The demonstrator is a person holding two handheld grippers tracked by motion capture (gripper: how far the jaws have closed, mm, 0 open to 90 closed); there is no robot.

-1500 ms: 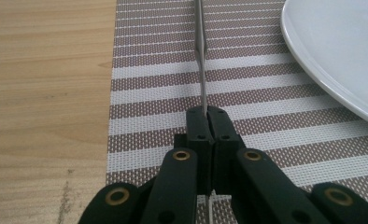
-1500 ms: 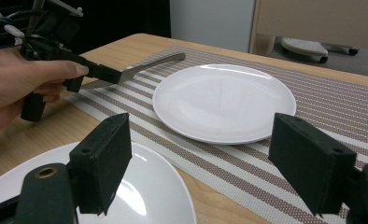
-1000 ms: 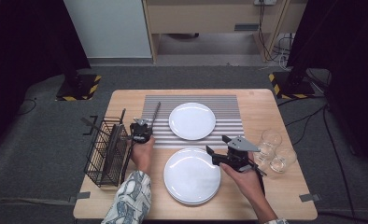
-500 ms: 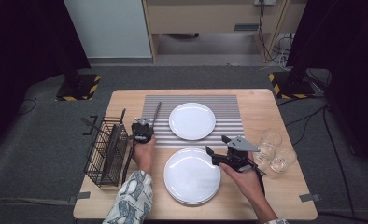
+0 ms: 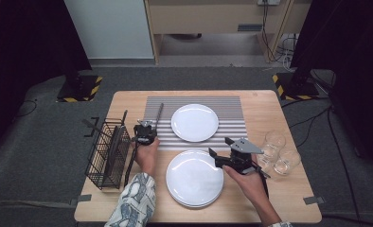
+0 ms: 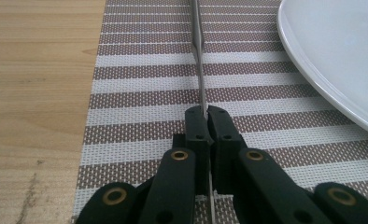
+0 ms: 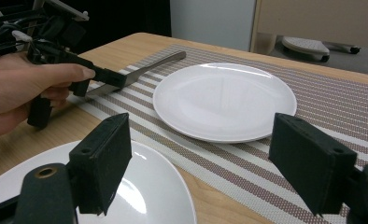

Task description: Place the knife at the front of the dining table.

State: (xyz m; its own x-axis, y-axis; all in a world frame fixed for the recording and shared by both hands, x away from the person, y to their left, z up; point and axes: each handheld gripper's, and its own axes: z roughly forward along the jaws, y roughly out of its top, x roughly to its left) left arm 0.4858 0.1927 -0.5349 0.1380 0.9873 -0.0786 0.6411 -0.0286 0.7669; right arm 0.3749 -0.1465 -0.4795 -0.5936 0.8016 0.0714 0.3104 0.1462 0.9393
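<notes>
Grey floor [image 5: 42, 142] — wooden table [image 5: 288, 113], black curtains [image 5: 28, 38].

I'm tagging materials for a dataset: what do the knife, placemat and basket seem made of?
Knife: brushed metal, likely steel, dull grey sheen.
Placemat: woven, probably vinyl mesh; the weave shows, striped brown and white.
Basket: black wire, seemingly coated metal.

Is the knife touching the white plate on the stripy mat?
Apart. The left gripper view shows it plainly: the knife, pinched in the left gripper, runs up the mat, with bare stripes between its blade and the plate's rim.
</notes>
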